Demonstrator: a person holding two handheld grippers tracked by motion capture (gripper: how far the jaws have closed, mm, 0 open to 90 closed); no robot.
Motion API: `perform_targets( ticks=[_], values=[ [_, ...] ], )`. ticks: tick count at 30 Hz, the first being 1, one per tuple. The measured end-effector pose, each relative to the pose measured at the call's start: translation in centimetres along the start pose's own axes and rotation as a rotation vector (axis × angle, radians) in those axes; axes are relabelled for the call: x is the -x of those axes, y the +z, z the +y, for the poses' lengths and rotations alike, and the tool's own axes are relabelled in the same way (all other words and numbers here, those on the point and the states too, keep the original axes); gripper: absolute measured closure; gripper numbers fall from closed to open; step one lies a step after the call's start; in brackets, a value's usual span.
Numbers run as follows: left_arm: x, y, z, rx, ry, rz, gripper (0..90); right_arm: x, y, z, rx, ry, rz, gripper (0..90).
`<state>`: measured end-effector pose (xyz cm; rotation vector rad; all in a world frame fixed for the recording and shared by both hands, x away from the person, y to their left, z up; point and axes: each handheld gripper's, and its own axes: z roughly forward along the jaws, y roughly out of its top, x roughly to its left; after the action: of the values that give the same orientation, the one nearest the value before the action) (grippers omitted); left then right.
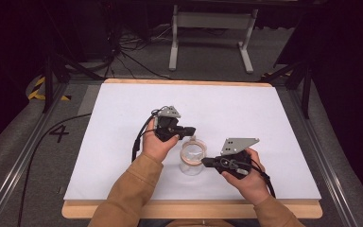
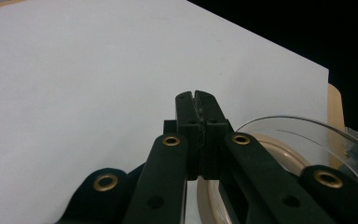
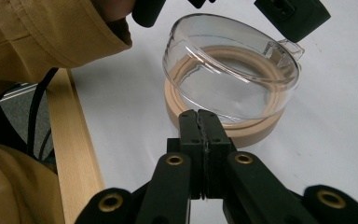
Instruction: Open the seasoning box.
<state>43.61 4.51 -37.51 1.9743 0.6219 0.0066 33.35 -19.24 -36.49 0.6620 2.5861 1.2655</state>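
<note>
A clear round plastic dish point(image 3: 230, 74) rests tilted over a beige ring point(image 3: 256, 130) on the white sheet; from above they sit near the table's front point(image 1: 192, 156). My left gripper point(image 1: 190, 130) hovers just behind the dish, shut with nothing between its jaws point(image 2: 195, 95); the dish's clear rim point(image 2: 307, 128) and the ring point(image 2: 279, 151) lie to its right. My right gripper point(image 1: 204, 162) points at the dish from the right, shut and empty point(image 3: 198, 115), its tips just short of the ring. Black parts of the left gripper point(image 3: 291, 16) hang over the dish's far side.
The white sheet point(image 1: 123, 123) covers a wooden table with a bare front edge point(image 1: 194, 210). A tan sleeve point(image 3: 42, 37) and a black cable point(image 3: 37, 112) sit left of the dish. A white stand point(image 1: 212, 33) and cables lie on the floor beyond.
</note>
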Motion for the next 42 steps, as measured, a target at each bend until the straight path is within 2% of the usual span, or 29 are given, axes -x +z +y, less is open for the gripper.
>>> perform_targets(
  ticks=[3,6,13,14,25,31,34,36,42],
  values=[
    [0.0,0.0,0.0,0.001,0.004,0.013,90.0,0.0,0.0,0.0,0.012,-0.001,0.003,90.0],
    [-0.1,-0.6,0.0,0.028,-0.006,0.015,90.0,0.0,-0.1,0.0,0.018,-0.001,0.006,90.0],
    [0.1,-2.9,0.1,0.060,-0.008,0.033,89.8,0.4,-0.4,0.2,0.068,-0.002,0.013,90.0],
    [0.2,-3.2,0.1,0.052,-0.009,0.038,89.8,0.6,-0.5,0.3,0.074,-0.004,0.014,90.0],
    [1.0,-6.2,-1.2,0.077,-0.020,0.080,89.3,1.4,-0.7,1.4,0.124,-0.028,0.022,90.0],
    [1.5,-7.6,-2.2,0.065,-0.026,0.103,87.7,2.0,-0.7,2.2,0.162,-0.043,0.027,90.0],
    [1.6,-8.3,-2.7,0.043,-0.028,0.124,85.8,2.3,-0.6,2.6,0.171,-0.051,0.028,90.0],
    [1.8,-8.7,-3.0,0.042,-0.046,0.128,85.8,2.6,-0.4,2.8,0.175,-0.051,0.032,90.0],
    [1.8,-9.5,-3.9,0.020,-0.048,0.150,85.2,3.5,-0.2,3.2,0.195,-0.038,0.036,90.0]
  ],
)
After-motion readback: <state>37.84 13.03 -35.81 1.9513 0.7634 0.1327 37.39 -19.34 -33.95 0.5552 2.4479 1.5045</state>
